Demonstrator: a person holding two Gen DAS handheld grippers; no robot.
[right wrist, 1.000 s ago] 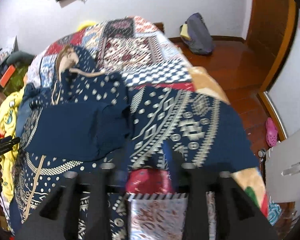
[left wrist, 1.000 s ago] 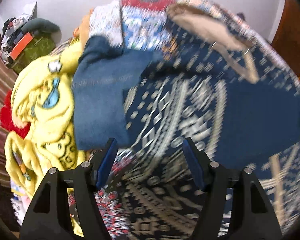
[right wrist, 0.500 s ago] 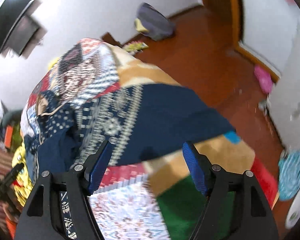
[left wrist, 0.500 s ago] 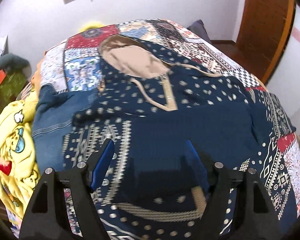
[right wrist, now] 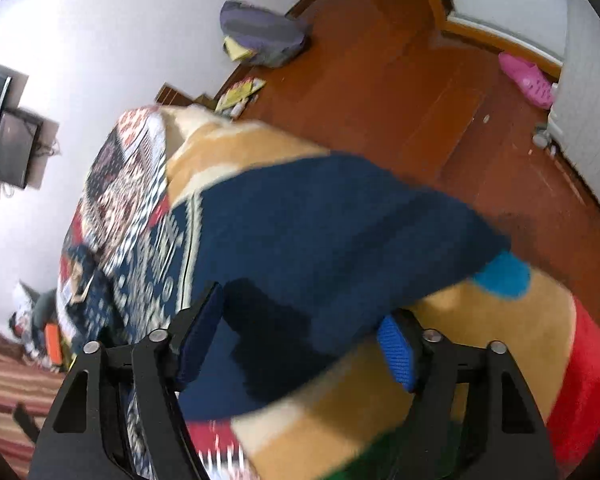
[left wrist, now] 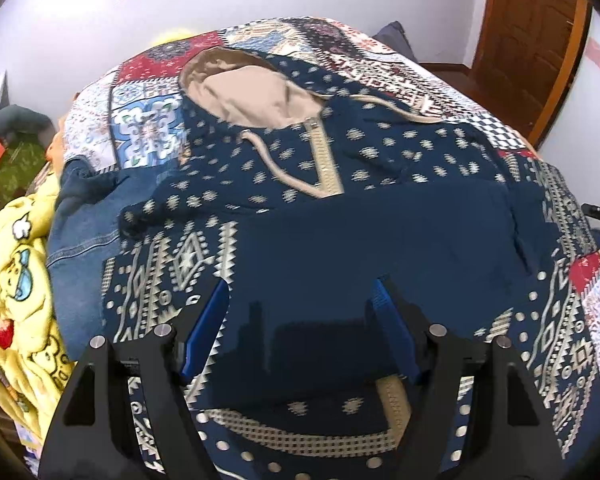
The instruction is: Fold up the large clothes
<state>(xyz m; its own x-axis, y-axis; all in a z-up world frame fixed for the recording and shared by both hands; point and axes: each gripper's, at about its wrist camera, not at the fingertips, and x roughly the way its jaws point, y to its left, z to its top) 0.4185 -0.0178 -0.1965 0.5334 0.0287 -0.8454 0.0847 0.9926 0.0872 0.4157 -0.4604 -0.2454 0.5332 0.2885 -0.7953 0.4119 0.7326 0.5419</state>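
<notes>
Navy patterned hoodie (left wrist: 340,208) lies spread on the patchwork bedspread (left wrist: 148,128), hood away from camera. Left gripper (left wrist: 300,320) hovers over its plain navy middle, jaws apart, holding nothing. Right gripper (right wrist: 300,328) also spread wide, empty, above the hoodie's navy edge at the bed side.

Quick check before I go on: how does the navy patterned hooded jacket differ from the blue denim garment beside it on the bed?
The navy patterned hooded jacket is spread across the middle of the patchwork bedspread, zip up, with its tan-lined hood open. The blue denim garment is plain, lighter blue and lies bunched at the bed's edge, partly under the jacket's sleeve. The jacket has cream motifs; the denim shows only seams. Neither is held: the left tool hovers open above the jacket.
</notes>
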